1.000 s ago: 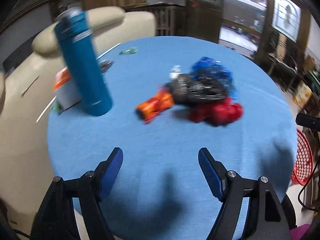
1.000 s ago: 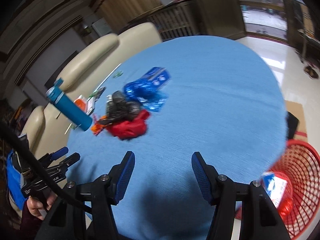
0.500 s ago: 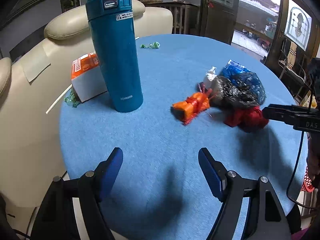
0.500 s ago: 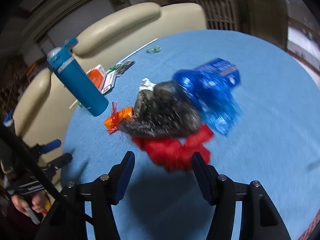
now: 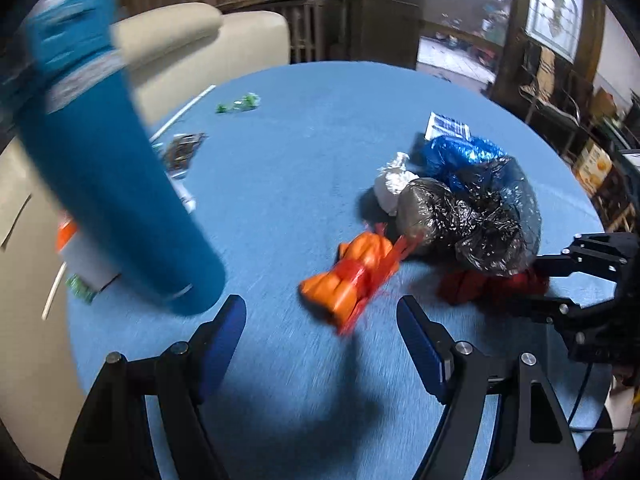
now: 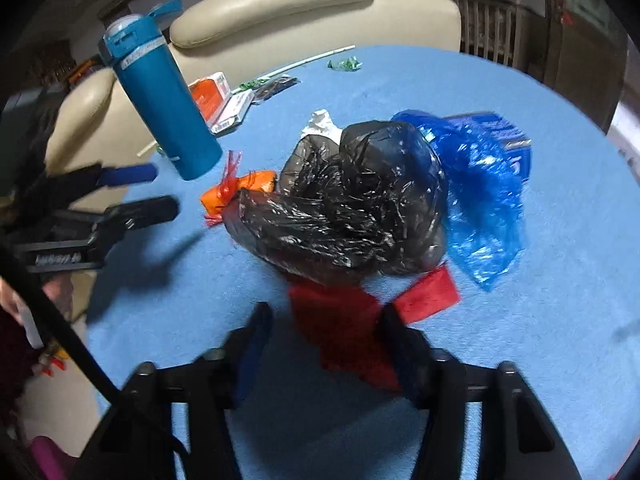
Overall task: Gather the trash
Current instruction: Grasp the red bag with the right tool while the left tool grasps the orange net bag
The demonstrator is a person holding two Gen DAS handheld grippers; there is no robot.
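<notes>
Trash pile sits mid-table toward the right side: crumpled red wrapper (image 6: 340, 328) nearest the right gripper (image 6: 326, 334), lying between its spread fingers, not clamped, contact with the pads unclear from blur. Black plastic bag (image 6: 352, 208) rests on the far edge of the red wrapper; blue plastic bag (image 6: 480, 184) touches the black one on its right, white crumpled wad (image 6: 320, 122) just behind it. Orange wrapper (image 5: 352, 276) lies left of the black bag, touching it, just ahead of the left gripper (image 5: 320, 344), whose jaws are wide apart and hold nothing, hovering above the cloth. Teal bottle (image 5: 100, 168) stands upright on the left, blurred in the left wrist view, well apart from the pile. Behind it an orange-and-white box (image 6: 210, 94), a flat packet, a white stick and small green wrapper (image 5: 240, 103) toward the far edge. Surface is a round table (image 5: 304, 148) with light blue cloth, shadows of both tools on the near part. Room: cream leather sofa (image 6: 280, 12) hugging the table's far-left edge, dark wood door and radiator beyond, stained-glass window and cluttered shelves far right in the left wrist view.
</notes>
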